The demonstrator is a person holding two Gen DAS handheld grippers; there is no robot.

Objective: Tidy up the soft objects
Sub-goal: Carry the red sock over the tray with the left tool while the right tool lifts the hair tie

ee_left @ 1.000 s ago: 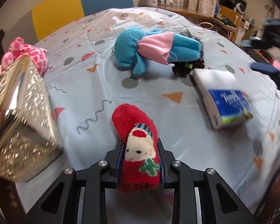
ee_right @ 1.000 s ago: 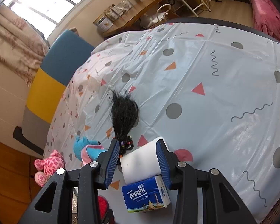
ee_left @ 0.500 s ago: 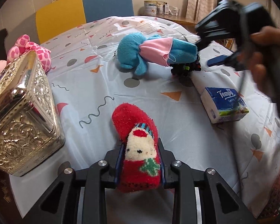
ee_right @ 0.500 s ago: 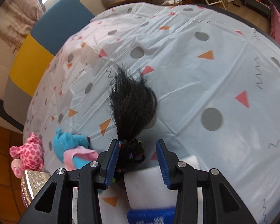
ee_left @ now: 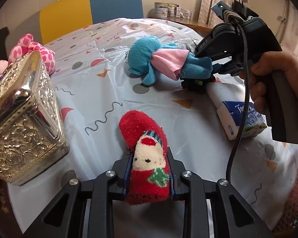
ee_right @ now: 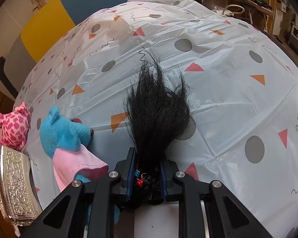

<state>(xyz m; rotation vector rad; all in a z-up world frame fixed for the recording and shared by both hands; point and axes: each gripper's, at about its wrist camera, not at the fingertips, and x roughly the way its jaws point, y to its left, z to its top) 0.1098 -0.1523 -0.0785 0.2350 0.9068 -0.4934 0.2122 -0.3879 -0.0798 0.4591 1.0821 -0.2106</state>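
Step in hand: the right gripper (ee_right: pixel 146 175) was taking hold of the black hair tuft (ee_right: pixel 159 109) at its bound end, while the left gripper (ee_left: pixel 150 173) carried the red Santa sock (ee_left: pixel 146 154).
How to do it well: judged from the frames, the grip belonged on the tied knot with its small coloured beads, not on the loose strands, which would likely slip out. A straight lift would keep the strands from dragging on the blue plush toy (ee_right: pixel 66 136) just to the left of the jaws.
Right gripper state: its jaws had just been closing, with the knotted end of the tuft between them; the blue pads appeared pressed against it on both sides, the hair fanning forward beyond the tips.
Left gripper state: nearly pressed together, pinching the sock at its cuff; the toe stuck out ahead of the fingers, above the patterned tablecloth (ee_left: pixel 101 91).
Tuft's place: between the right jaws, lying on the cloth ahead of them.
Sock's place: in the left jaws, with the silver embossed box (ee_left: pixel 23 123) to their left.
Other things: the tissue pack (ee_left: pixel 242 119) lay ahead and right of the left gripper; the pink spotted plush (ee_right: pixel 10 127) sat far left of the right gripper, beyond the box.
Risk: a snagged strand could tug the blue toy.
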